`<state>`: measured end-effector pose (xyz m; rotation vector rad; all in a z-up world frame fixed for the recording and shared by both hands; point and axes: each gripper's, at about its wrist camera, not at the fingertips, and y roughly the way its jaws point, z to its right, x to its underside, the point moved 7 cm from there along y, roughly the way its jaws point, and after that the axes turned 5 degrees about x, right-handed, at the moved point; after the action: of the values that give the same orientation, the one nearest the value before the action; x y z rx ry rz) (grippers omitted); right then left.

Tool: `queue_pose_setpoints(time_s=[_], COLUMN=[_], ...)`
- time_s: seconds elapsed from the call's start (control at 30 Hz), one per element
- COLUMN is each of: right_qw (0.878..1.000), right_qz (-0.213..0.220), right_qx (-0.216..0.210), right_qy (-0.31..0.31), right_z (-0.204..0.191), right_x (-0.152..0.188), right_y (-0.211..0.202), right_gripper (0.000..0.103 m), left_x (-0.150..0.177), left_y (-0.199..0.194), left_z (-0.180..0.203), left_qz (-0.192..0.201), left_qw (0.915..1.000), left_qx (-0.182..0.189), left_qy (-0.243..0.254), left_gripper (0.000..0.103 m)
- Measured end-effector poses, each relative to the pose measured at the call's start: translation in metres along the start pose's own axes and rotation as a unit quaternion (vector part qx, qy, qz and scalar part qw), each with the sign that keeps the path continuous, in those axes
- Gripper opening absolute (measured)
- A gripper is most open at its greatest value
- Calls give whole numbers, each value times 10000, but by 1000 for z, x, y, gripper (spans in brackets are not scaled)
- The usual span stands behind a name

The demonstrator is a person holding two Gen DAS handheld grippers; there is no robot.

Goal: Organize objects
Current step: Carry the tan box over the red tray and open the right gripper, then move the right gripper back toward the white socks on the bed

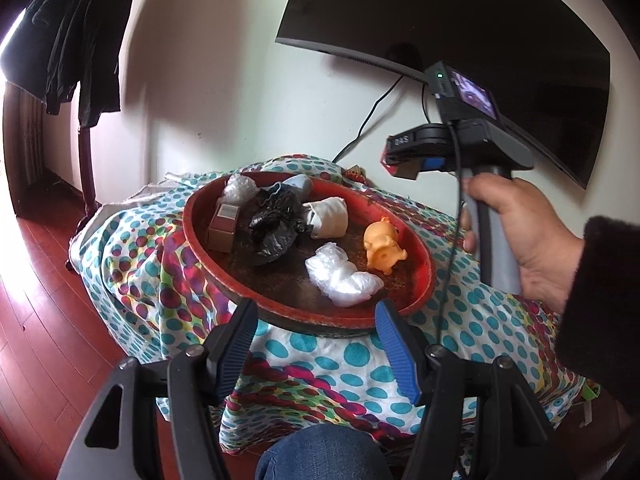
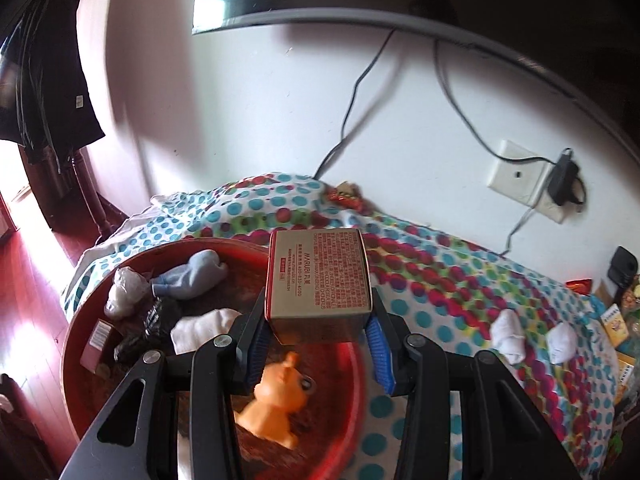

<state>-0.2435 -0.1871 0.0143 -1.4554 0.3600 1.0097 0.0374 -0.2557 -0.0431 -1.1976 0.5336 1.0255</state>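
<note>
A round red tray (image 1: 200, 256) sits on a dotted cloth. It holds a small brown box (image 1: 223, 227), a black bag (image 1: 276, 220), a white rolled cloth (image 1: 328, 218), an orange toy pig (image 1: 383, 245) and a clear plastic bag (image 1: 340, 276). My left gripper (image 1: 316, 344) is open and empty just before the tray's near rim. My right gripper (image 2: 318, 340) is shut on a gold and red box (image 2: 318, 280), held above the tray's right rim (image 2: 354, 364). In the left wrist view the right gripper (image 1: 404, 156) is raised behind the tray.
Two white rolled socks (image 2: 508, 336) (image 2: 562, 344) lie on the cloth (image 2: 440, 280) at the right. Packets (image 2: 616, 320) sit at the far right edge. A TV (image 1: 460, 20), cables and a wall socket (image 2: 520, 178) are behind. Wooden floor (image 1: 40, 320) lies left.
</note>
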Motion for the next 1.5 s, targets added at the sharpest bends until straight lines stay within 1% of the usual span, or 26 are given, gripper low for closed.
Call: queue_pose_setpoints(time_s=[0.2, 0.33, 0.43, 0.57, 0.77, 0.9, 1.13, 1.2, 1.23, 1.27, 1.3, 1.33, 1.37, 1.43, 1.5], right_qw=[9994, 9977, 9943, 9915, 9875, 9844, 9842, 9830, 9831, 9840, 9857, 9889, 9908, 9931, 9948], right_qz=[-264, -512, -818, -1085, -1419, -1587, -1588, -1628, -1614, -1560, -1445, -1217, -1024, -627, -316], right_qx=[-209, -385, -506, -395, -240, -261, -340, -456, -511, -519, -516, -477, -485, -573, -489], right_qy=[53, 241, 469, 598, 650, 713, 700, 711, 700, 691, 691, 710, 744, 814, 836], right_z=[-31, -47, -55, -62, -56, -49, -46, -48, -48, -48, -46, -40, -35, -20, 5], right_x=[-11, -16, -15, -5, 20, 32, 35, 35, 34, 31, 27, 20, 14, 2, -3], right_y=[44, 73, 95, 114, 131, 135, 128, 127, 124, 120, 114, 103, 93, 71, 51], right_gripper=[41, 41, 41, 41, 41, 41, 42, 43, 50, 64, 72, 84, 86, 87, 93], left_x=[-2, -1, -1, 1, 2, 3, 4, 4, 5, 5, 5, 4, 4, 4, 3], left_y=[6, 11, 12, 14, 15, 16, 16, 16, 17, 17, 17, 17, 16, 15, 14], left_z=[-17, -25, -31, -36, -37, -34, -28, -27, -27, -27, -26, -25, -24, -20, -15], left_qz=[-60, -150, -167, -231, -264, -301, -294, -300, -292, -284, -283, -282, -272, -245, -219], left_qw=[9995, 9989, 9983, 9973, 9972, 9975, 9983, 9985, 9986, 9987, 9988, 9989, 9990, 9993, 9996], left_qx=[8, 3, 16, 26, 45, 40, 11, -10, -16, -18, -16, -24, -32, -26, -25], left_qy=[-296, -435, -556, -689, -702, -640, -503, -453, -438, -425, -406, -379, -355, -286, -190], left_gripper=[63, 63, 63, 63, 63, 63, 63, 63, 63, 63, 63, 63, 63, 63, 63])
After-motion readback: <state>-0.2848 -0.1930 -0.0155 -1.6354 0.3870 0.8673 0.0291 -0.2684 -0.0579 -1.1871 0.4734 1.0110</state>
